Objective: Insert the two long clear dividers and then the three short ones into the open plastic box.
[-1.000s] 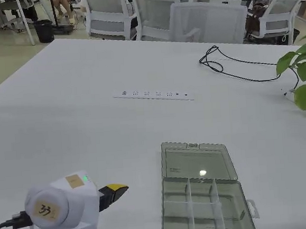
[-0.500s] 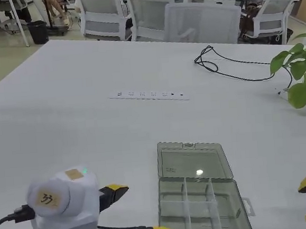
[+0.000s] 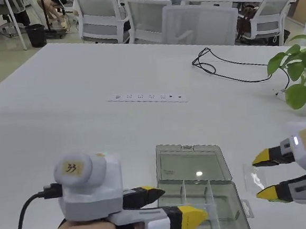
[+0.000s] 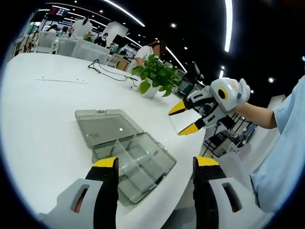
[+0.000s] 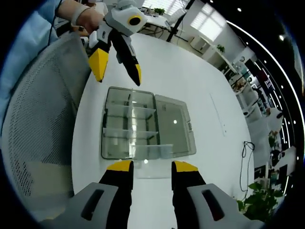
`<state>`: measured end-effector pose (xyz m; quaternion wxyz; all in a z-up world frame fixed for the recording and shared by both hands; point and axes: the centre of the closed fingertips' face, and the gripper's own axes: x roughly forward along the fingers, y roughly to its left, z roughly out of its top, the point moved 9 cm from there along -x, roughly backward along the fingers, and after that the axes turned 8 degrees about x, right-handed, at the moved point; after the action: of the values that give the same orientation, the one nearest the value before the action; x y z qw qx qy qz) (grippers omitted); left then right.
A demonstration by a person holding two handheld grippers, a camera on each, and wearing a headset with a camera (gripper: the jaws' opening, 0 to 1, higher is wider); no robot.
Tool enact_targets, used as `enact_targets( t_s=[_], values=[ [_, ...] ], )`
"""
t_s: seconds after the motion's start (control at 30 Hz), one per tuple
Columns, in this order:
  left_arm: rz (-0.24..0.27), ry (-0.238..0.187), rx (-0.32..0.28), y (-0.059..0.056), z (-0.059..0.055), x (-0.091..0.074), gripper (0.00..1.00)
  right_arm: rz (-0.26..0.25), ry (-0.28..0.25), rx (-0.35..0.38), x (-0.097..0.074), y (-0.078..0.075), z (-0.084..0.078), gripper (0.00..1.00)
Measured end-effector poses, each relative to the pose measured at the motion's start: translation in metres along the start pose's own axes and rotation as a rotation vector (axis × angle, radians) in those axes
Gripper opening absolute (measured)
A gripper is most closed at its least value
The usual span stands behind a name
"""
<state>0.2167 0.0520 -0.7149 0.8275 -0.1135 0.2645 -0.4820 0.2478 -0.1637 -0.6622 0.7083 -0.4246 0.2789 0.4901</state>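
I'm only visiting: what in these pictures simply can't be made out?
Head view: the near end of the plastic box is hidden behind the left hand-held gripper and cut off by the bottom edge.
Right gripper view: the clear divider held by the right hand-held gripper is see-through; long or short, I cannot tell.
Head view: the power strip's sockets are too small to count.

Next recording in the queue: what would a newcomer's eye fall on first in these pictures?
The open plastic box, smoky clear with dividers standing in its tray, lies on the white table near the front edge. To its right, the right claw pinches a clear divider between its yellow tips. The left claw looms large in the foreground at the box's left side, jaws open.
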Motion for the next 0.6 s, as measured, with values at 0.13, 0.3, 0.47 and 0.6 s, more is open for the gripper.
enact_targets(
  t_s=[0.13, 0.3, 0.47, 0.6],
  values=[
    [-0.008, -0.004, -0.072, -0.002, 0.003, 0.006, 0.48, -0.017, 0.005, -0.124, 0.005, 0.011, 0.019, 0.32],
    [-0.008, -0.007, -0.136, -0.006, 0.004, 0.013, 0.38, -0.02, 0.006, -0.202, 0.013, 0.026, 0.036, 0.32],
    [-0.013, -0.011, -0.194, -0.009, 0.003, 0.019, 0.31, -0.017, -0.011, -0.236, 0.019, 0.035, 0.05, 0.32],
    [-0.011, -0.01, -0.22, -0.01, 0.002, 0.021, 0.26, -0.008, -0.02, -0.245, 0.022, 0.04, 0.058, 0.32]
  ],
)
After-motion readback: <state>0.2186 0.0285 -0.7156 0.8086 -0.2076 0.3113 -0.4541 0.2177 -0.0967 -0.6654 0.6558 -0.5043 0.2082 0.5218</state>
